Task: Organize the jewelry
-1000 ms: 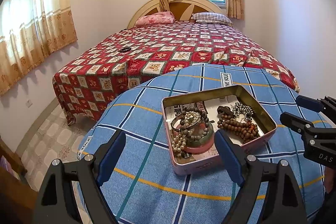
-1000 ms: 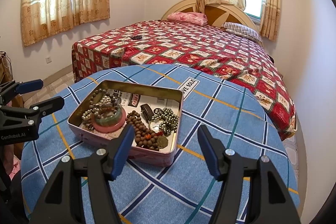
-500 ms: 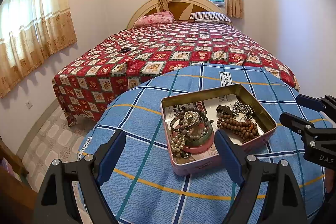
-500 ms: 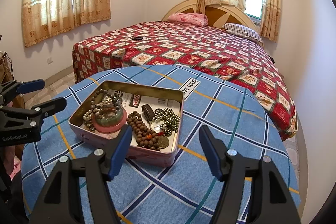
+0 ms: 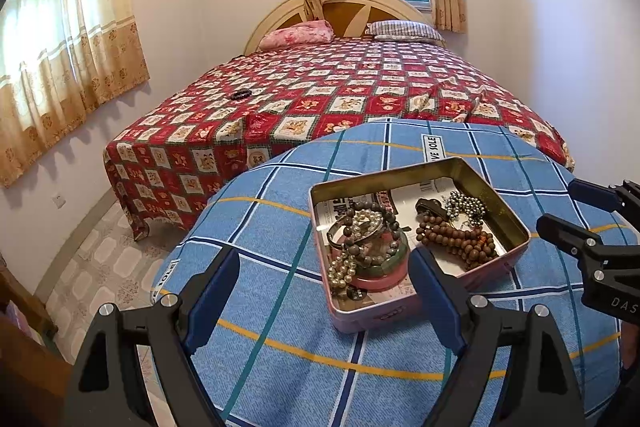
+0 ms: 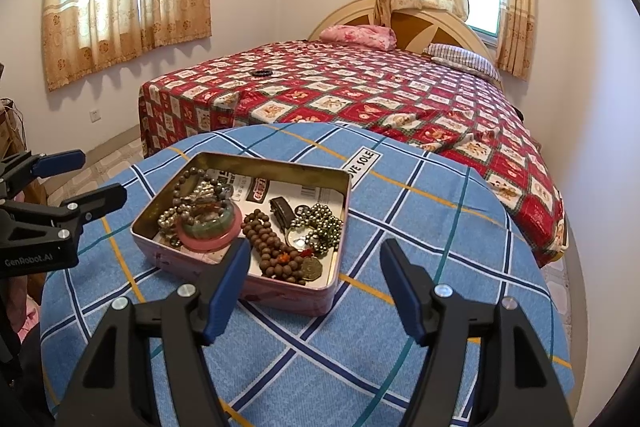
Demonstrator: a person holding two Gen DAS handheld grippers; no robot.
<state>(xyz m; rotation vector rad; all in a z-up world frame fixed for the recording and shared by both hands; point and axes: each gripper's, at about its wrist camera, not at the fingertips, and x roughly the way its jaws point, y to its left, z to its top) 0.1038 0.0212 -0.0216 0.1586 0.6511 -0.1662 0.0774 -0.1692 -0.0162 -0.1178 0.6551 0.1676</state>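
We hold L gripper (image 5: 324, 291) and R gripper (image 6: 316, 279) spread wide, nothing gripped, above blue checked cloth (image 6: 420, 211); pink tin (image 6: 280, 297) w/ bead strings (image 6: 272, 243) betw. them.

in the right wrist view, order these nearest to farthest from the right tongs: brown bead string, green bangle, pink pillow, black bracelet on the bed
From the right tongs:
1. Brown bead string, tin's near side.
2. Green bangle, tin's left side.
3. Black bracelet, on the bedspread.
4. Pink pillow, by the headboard.

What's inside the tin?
The tin holds a brown bead string, silver bead chain, a bangle pile and a coin, on printed paper; items beneath stay hidden.
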